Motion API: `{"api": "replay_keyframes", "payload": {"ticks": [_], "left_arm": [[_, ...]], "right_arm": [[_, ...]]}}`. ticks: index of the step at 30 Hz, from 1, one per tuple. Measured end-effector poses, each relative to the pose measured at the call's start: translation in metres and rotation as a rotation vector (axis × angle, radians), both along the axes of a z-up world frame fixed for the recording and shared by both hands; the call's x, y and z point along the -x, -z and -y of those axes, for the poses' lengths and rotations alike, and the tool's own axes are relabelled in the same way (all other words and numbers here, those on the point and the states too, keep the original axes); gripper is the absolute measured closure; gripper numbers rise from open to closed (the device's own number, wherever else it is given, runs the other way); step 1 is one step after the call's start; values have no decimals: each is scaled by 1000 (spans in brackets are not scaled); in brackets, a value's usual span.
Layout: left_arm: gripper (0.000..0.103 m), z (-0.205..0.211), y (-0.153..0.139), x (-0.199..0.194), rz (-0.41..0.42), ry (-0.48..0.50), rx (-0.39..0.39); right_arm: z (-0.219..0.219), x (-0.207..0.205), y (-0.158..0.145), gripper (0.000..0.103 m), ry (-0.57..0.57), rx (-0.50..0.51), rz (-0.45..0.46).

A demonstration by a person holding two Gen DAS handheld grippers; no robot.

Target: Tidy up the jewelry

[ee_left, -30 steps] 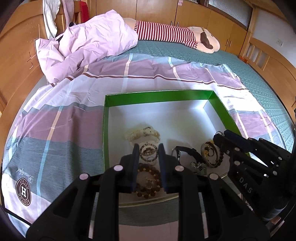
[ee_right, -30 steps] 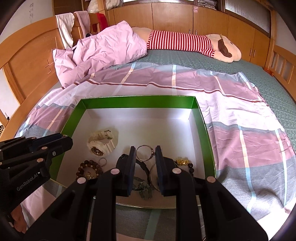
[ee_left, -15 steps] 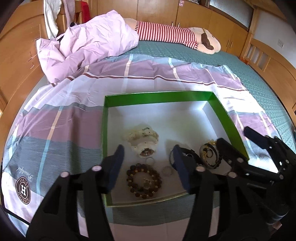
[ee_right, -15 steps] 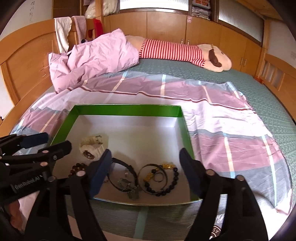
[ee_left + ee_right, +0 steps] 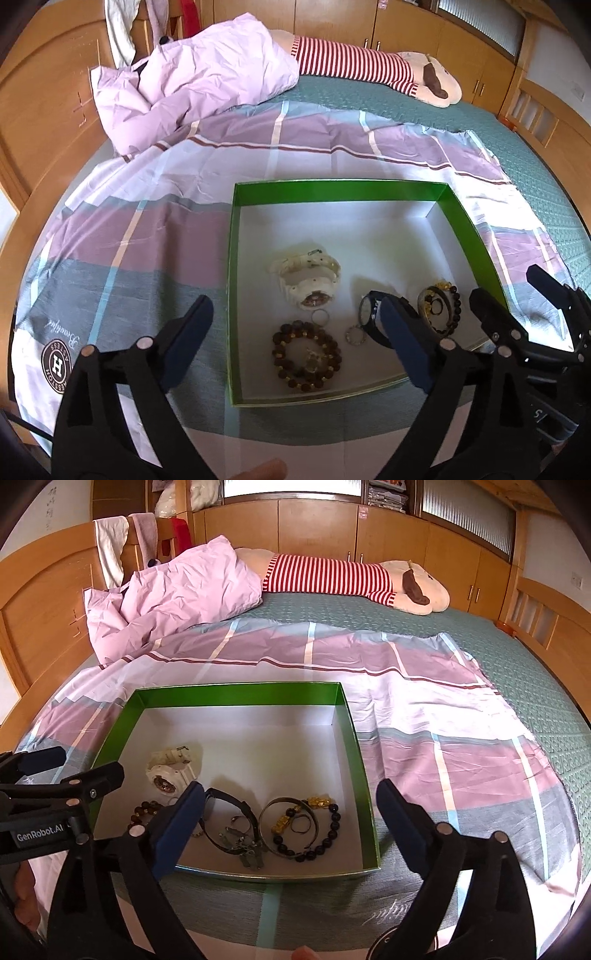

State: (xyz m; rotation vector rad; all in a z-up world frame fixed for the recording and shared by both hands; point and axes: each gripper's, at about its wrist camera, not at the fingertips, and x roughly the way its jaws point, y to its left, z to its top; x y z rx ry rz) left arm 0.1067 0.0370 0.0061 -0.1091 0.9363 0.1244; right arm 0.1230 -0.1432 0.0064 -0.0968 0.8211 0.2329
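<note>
A green box (image 5: pixel 332 186) with a white floor lies on the bed sheet. In it are a white watch (image 5: pixel 306 275), a brown bead bracelet (image 5: pixel 276 339), small rings (image 5: pixel 320 316), a black watch (image 5: pixel 367 314) and a bangle with black beads and gold charms (image 5: pixel 457 307). My left gripper (image 5: pixel 295 310) hovers over the box's near left part. Its jaws are opening wide and grip nothing. My right gripper (image 5: pixel 290 790) hangs above the black watch (image 5: pixel 236 805) and the bangle (image 5: pixel 266 812). Its jaws are also opening and hold nothing.
The box (image 5: pixel 240 694) rests on a pink, grey and white checked sheet (image 5: pixel 424 716). A crumpled pink duvet (image 5: pixel 177 594) and a red-striped plush toy (image 5: pixel 332 576) lie at the back. Wooden bed boards and cupboards ring the bed. Each gripper shows at the other view's edge.
Both grippers went from nearly shut to wide open above the jewelry. Neither hand has shifted much.
</note>
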Motion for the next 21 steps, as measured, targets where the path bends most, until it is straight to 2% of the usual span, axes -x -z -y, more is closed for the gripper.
{"api": "replay_keyframes", "payload": {"ticks": [4, 21], "left_arm": [[6, -2, 1, 0, -9, -11, 1], [5, 1, 2, 0, -17, -4, -14]], "right_arm": [[1, 0, 0, 8, 4, 3, 0], [2, 0, 0, 8, -3, -3, -9]]}}
